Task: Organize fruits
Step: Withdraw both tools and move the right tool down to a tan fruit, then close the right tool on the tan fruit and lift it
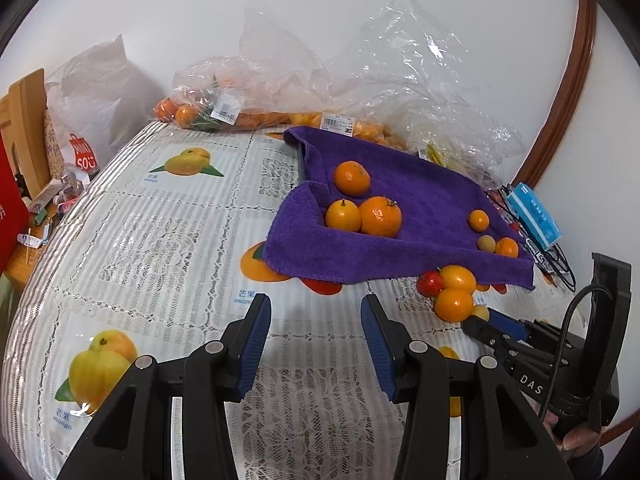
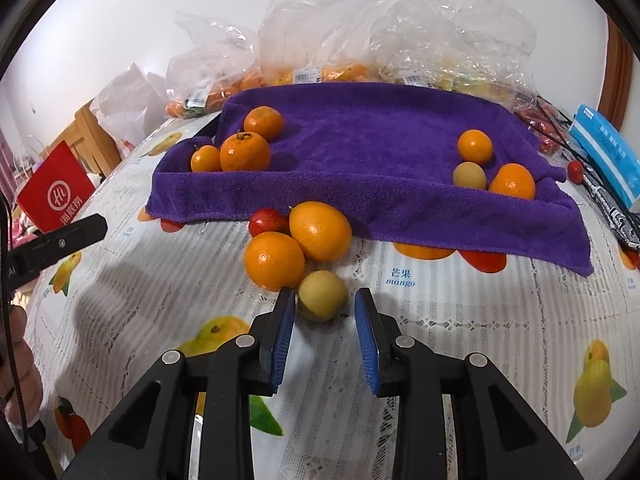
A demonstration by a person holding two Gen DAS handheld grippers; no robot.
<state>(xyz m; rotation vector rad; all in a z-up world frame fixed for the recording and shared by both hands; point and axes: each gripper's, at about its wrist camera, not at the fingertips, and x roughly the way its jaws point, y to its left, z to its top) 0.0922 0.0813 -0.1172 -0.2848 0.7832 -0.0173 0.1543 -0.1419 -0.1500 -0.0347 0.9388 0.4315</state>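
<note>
Right claw loose around a pale yellow fruit, left claw empty over the cloth.

At lower centre, the right gripper (image 2: 325, 305) has its jaws narrowly parted with the small yellow fruit (image 2: 322, 295) between them, only the left pad touching; the left gripper (image 1: 316, 312) stands part open, holding nothing. Beyond the fruit cluster 2 oranges (image 2: 275, 260) and a red fruit (image 2: 267, 221). Further up, a purple towel (image 2: 372, 148) carries 3 oranges left, 3 small fruits right; plastic bags (image 2: 340, 20) at top.
</note>
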